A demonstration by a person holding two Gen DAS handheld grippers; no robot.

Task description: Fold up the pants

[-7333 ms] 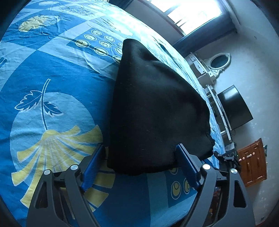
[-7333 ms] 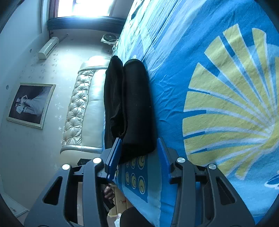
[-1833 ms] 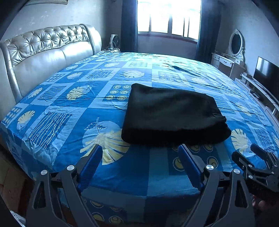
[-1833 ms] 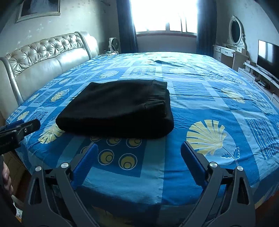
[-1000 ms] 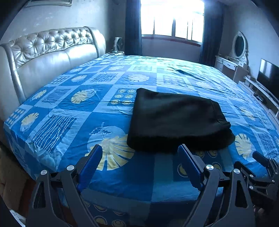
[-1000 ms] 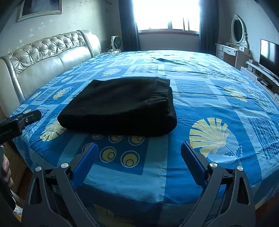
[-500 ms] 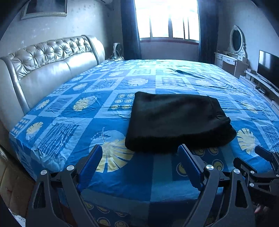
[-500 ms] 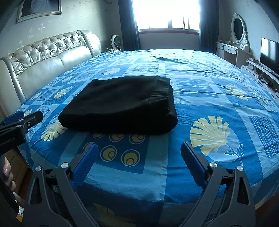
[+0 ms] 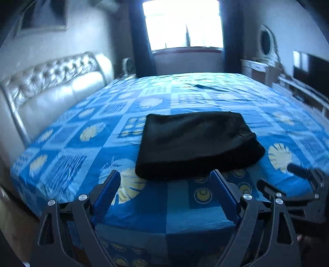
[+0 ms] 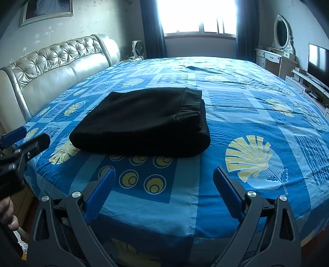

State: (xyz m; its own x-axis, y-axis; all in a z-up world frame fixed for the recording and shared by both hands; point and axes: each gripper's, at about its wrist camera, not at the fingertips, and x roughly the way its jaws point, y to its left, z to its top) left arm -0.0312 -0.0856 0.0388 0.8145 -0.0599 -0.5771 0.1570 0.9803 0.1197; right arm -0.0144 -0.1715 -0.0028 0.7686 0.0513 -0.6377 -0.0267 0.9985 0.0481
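The black pants (image 9: 195,143) lie folded in a flat rectangle on the blue patterned bed sheet (image 9: 86,143); they also show in the right wrist view (image 10: 144,123). My left gripper (image 9: 164,193) is open and empty, held off the near edge of the bed, short of the pants. My right gripper (image 10: 164,184) is open and empty, also near the bed's front edge and apart from the pants. The left gripper appears at the left edge of the right wrist view (image 10: 22,141), and the right gripper at the right edge of the left wrist view (image 9: 298,184).
A tufted cream headboard (image 10: 57,61) runs along the left side of the bed. A bright window (image 10: 197,18) is at the far wall. A white dresser with an oval mirror (image 10: 281,37) and a TV (image 10: 317,61) stand on the right.
Both grippers have drawn back a little from the bed and the left view has tilted up and blurred. The pants lie as before.
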